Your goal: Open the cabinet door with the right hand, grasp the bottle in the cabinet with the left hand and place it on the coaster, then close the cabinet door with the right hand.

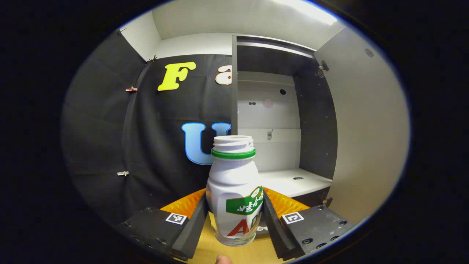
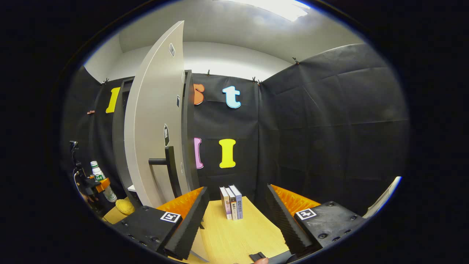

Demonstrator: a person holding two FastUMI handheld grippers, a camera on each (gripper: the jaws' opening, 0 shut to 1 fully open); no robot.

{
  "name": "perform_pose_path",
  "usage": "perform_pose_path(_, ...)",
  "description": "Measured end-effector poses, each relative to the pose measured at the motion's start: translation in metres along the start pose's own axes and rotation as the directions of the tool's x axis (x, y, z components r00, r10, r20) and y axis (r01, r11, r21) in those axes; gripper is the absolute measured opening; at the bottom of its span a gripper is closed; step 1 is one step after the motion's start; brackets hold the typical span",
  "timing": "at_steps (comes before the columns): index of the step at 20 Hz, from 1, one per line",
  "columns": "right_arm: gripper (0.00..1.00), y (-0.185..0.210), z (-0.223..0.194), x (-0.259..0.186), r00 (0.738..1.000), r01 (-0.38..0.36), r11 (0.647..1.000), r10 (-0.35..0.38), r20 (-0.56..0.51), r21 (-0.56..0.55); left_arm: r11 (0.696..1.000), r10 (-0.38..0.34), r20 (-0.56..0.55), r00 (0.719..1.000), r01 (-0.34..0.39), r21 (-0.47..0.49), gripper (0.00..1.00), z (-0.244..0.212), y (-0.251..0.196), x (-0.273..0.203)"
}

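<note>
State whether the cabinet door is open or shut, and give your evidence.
Open. The cabinet door stands swung wide, exposing the cabinet's shelf; the right gripper view shows it angled away from the frame.

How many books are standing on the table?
3. The books stand upright side by side on the wooden table, near its far edge by the black cloth wall, ahead of the open right gripper. More could be hidden outside the view.
</note>
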State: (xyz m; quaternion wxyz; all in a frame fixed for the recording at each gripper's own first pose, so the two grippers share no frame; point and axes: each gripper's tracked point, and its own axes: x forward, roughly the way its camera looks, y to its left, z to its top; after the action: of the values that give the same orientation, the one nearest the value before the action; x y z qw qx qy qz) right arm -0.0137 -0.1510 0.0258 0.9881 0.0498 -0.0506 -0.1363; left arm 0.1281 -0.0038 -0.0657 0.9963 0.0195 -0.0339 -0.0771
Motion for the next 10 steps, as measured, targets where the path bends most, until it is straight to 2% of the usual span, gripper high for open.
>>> perform_pose_path(6,0.98,-0.008,0.009,0.008,0.998,0.052,0.998,-0.053,0.02,0.025,1.0,-0.025,-0.031,0.999,0.025,0.008,0.8,-0.077,0.022,-0.036)
perform_pose_path(10,0.98,-0.011,0.01,0.003,0.996,0.08,0.997,-0.081,0.026,0.007,0.998,-0.065,-0.036,0.997,0.065,0.015,0.8,-0.117,0.02,-0.06)
